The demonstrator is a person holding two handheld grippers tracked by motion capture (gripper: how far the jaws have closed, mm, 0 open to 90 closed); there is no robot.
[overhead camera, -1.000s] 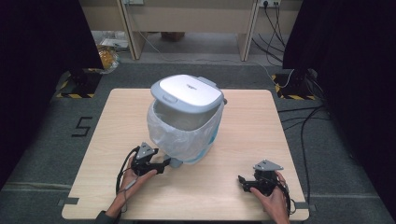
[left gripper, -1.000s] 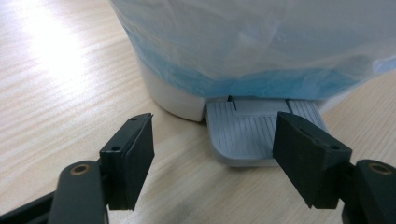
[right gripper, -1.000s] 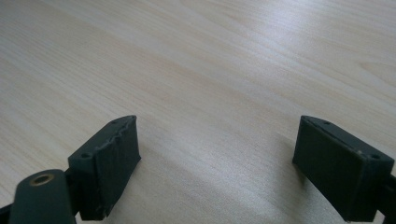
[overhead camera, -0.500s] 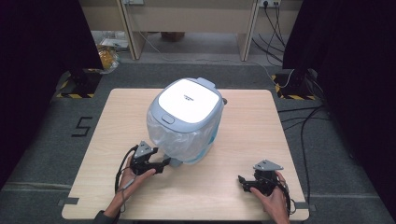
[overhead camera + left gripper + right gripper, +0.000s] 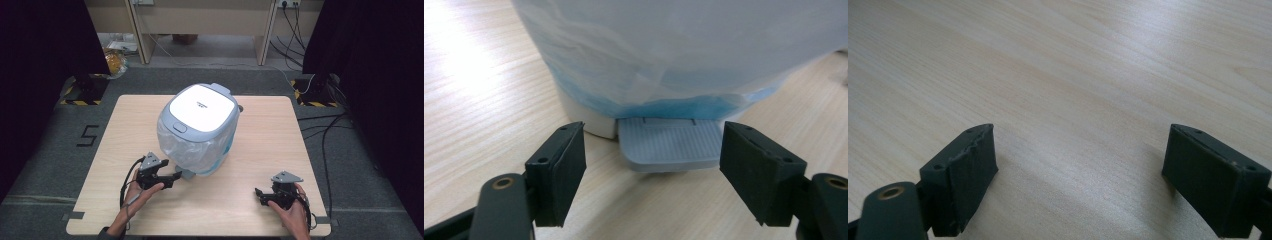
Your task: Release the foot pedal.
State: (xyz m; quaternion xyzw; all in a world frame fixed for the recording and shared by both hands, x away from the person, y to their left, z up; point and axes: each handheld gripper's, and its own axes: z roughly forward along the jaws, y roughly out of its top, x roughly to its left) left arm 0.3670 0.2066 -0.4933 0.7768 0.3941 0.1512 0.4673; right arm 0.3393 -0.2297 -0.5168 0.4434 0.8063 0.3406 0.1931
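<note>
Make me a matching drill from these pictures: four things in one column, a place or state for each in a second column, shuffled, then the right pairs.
Things:
1. bin lid
2. grey pedal
3. left gripper
4. right gripper

Places or states:
A. open over bare table, apart from the bin
B. closed flat on top of the bin
C. sticks out from the bin's base, flat on the wood
D. jaws open on either side of the pedal, not pressing on it

Pairs: 1-B, 2-C, 3-D, 4-A
</note>
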